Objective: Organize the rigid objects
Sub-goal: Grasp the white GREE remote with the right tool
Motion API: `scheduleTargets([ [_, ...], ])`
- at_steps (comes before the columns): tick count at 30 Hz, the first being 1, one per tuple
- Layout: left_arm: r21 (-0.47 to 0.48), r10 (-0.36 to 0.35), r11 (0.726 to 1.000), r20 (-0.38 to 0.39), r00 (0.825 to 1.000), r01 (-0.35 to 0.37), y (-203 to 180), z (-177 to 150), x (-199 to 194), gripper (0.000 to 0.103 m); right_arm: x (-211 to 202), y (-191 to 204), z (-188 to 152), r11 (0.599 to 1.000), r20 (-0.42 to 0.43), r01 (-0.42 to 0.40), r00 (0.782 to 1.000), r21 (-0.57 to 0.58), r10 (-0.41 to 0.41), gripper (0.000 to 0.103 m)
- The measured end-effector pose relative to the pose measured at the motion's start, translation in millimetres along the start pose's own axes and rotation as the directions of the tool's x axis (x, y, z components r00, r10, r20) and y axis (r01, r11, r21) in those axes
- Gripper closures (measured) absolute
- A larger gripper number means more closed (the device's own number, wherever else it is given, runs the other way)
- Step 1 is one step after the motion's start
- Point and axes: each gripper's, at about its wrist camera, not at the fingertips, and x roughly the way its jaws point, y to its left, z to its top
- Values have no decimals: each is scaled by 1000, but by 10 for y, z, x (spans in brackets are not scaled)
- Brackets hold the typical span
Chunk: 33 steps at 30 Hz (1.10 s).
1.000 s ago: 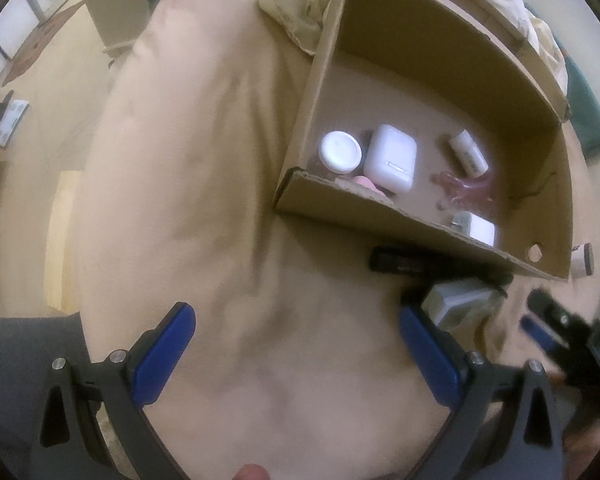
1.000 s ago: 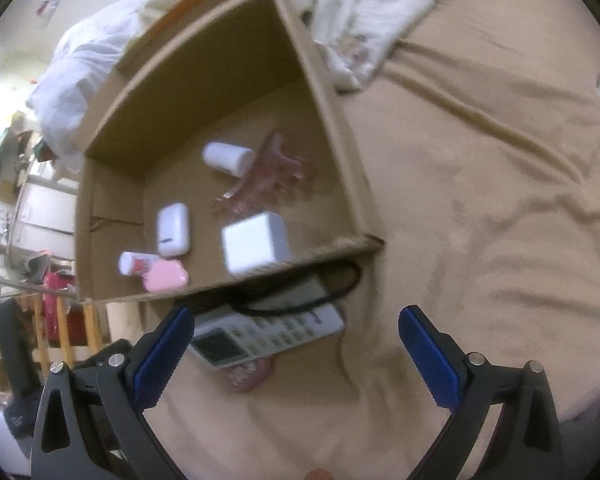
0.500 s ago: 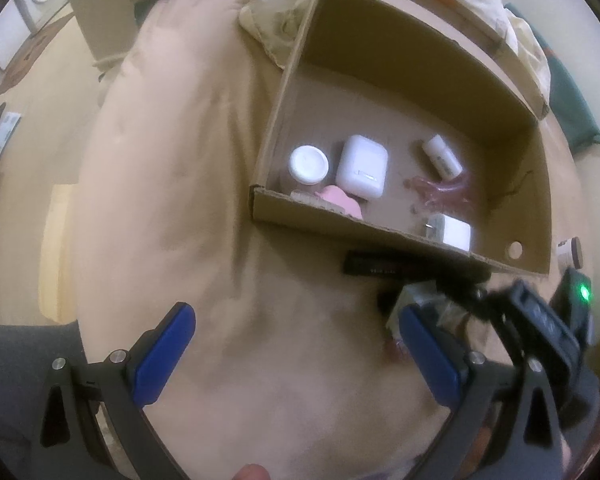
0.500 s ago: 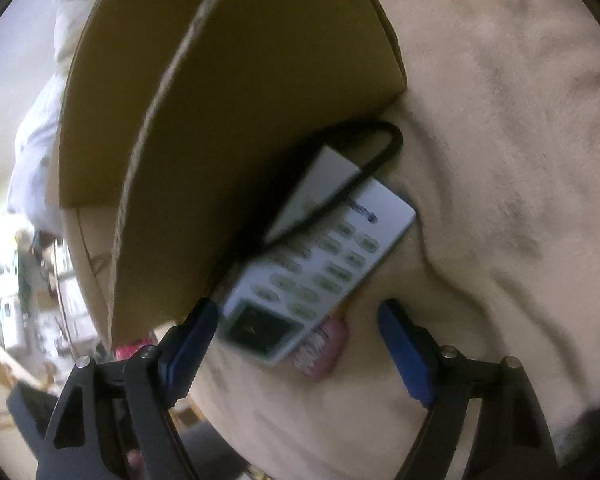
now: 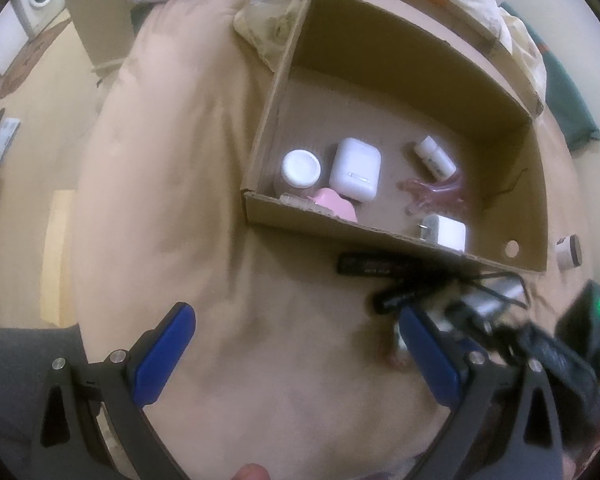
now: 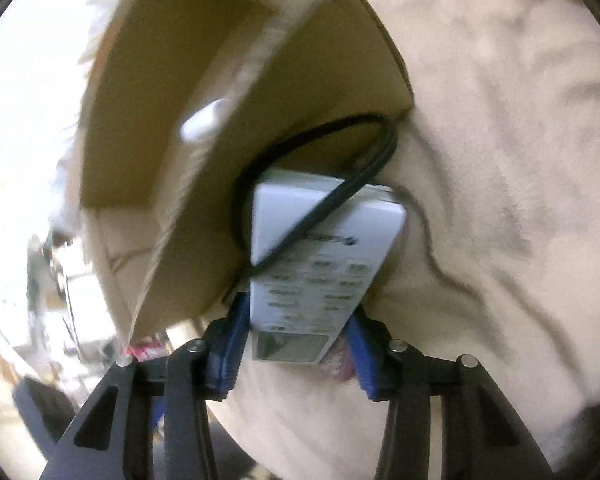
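- Right gripper [image 6: 294, 346]: jaws have just been closing; blue pads now sit against both long edges of the white remote control [image 6: 320, 264], at its display end. Clamped on it.
- Remote lies on the beige blanket [image 6: 500, 160], centre-low in the right wrist view, far end tucked against the outside of the cardboard box [image 6: 308, 92].
- Black cable [image 6: 340, 196] loops across the remote's upper half and curves back toward the box wall.
- Something pink peeks out under the remote near the right pad; can't identify it.
- Left gripper [image 5: 296, 356]: jaws spread wide, nothing between them, bare blanket below. Lower part of the left wrist view.
- Left view, upper right: box holds a white-lidded jar [image 5: 301, 168], white earbud case [image 5: 355, 169], small white bottle [image 5: 435, 157], pink hair claw [image 5: 432, 194], white charger [image 5: 444, 232], a pink item [image 5: 334, 206] at the near wall.
- Right gripper body appears at lower right there, blurred.
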Motion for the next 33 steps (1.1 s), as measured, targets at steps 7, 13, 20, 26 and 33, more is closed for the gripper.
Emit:
scheduleTargets([
  [7, -2, -2, 1000, 16, 1000, 2, 18, -1, -56, 1, -281, 70, -64, 980, -58, 72, 995, -186, -84, 57],
  [13, -7, 0, 1000, 22, 1000, 0, 27, 7, -69, 1, -316, 43, 86, 904, -128, 216, 952, -369, -280, 57],
  [20, -9, 14, 1000, 24, 1000, -14, 48, 21, -44, 1, 106, 194, -28, 775, -68, 356, 889, -522, -453, 57],
  [26, -6, 8, 1000, 15, 1000, -8, 41, 31, -26, 1, 296, 195, -91, 715, -5, 417, 862, -562, -507, 56],
  [33, 2, 4, 1000, 21, 1000, -4, 26, 23, -48, 1, 66, 302, -195, 713, -13, 369, 883, -597, -469, 57],
])
